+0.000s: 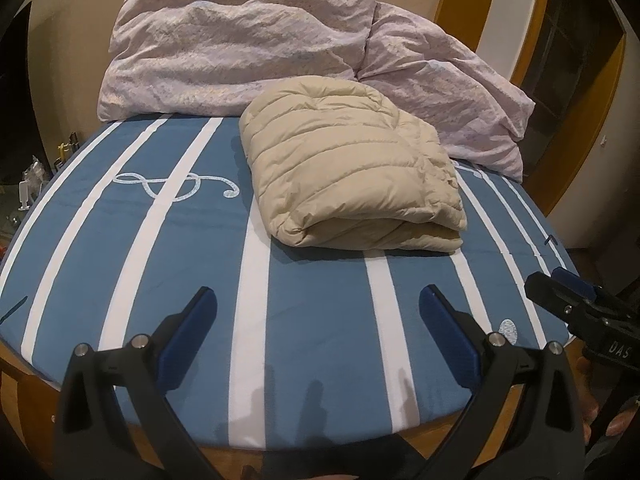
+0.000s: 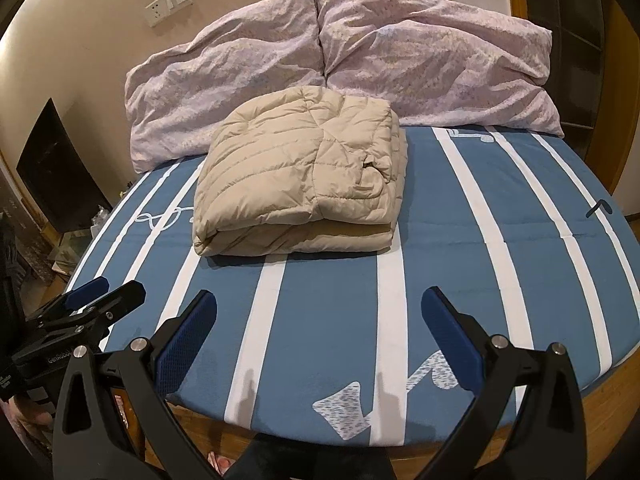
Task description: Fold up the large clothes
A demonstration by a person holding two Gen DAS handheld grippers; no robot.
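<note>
A beige quilted puffer jacket (image 1: 348, 176) lies folded into a thick rectangular bundle on the blue sheet with white stripes (image 1: 312, 320). It also shows in the right wrist view (image 2: 300, 176). My left gripper (image 1: 318, 312) is open and empty, hovering over the bed's near edge, short of the jacket. My right gripper (image 2: 320, 316) is open and empty at about the same distance. Each gripper shows in the other's view: the right one (image 1: 576, 300) at the right edge, the left one (image 2: 96, 300) at the left edge.
Two crumpled pale pink pillows (image 2: 224, 80) (image 2: 440, 60) lie along the wall behind the jacket. The bed's wooden frame (image 2: 600, 412) runs under the near edge. A dark cabinet (image 2: 56, 168) and clutter stand left of the bed. A wall socket (image 2: 168, 4) sits above.
</note>
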